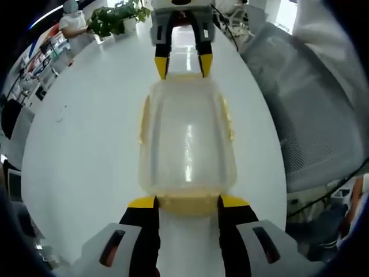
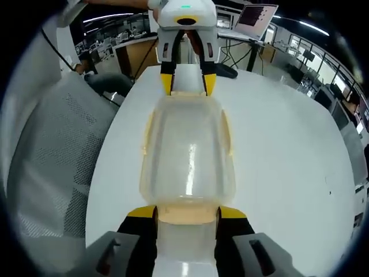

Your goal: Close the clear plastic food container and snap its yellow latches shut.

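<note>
Container lidded on table | left claw, right claw — both spread at end latches | plant — left view

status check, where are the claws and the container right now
Left claw open at one end latch of the container, right claw open at the opposite end. Lid on, sitting on white table. Nothing between claws and latches.

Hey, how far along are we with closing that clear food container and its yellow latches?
The lid looks seated on the container. In hand: the left gripper straddles one end latch, and the right gripper straddles the opposite one. I cannot tell whether either end latch has snapped. The side latches may still need checking.
</note>
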Available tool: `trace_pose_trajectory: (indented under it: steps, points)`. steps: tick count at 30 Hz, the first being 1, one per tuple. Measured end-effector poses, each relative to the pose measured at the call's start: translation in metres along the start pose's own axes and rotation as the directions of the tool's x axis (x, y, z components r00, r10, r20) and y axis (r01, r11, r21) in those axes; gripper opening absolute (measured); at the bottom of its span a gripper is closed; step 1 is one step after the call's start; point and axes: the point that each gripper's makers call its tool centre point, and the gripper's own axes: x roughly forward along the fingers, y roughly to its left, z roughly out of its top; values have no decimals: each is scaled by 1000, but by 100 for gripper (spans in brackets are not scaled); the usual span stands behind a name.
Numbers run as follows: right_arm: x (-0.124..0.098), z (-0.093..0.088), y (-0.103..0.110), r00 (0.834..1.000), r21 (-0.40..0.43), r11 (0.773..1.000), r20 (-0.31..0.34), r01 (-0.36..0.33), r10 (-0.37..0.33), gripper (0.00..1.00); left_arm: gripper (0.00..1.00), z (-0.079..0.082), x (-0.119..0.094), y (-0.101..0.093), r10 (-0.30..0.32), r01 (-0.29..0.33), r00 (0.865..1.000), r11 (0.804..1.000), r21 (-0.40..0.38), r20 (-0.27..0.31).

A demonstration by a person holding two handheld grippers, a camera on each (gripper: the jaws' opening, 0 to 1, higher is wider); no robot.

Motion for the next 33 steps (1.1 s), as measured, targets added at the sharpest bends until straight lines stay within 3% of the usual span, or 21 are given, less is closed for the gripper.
trace_pose_trajectory:
  steps: [16,33]
  points:
    - [-36,8,2,1000,-10,1000,9,16,-16,36,37,26,-31,1,20,-20,1000,1000,-4,-2]
    - [-71,-14,12,1000,-4,1000,-5,20,-20,36,37,69,-36,-5,14,-14,1000,1000,13,1]
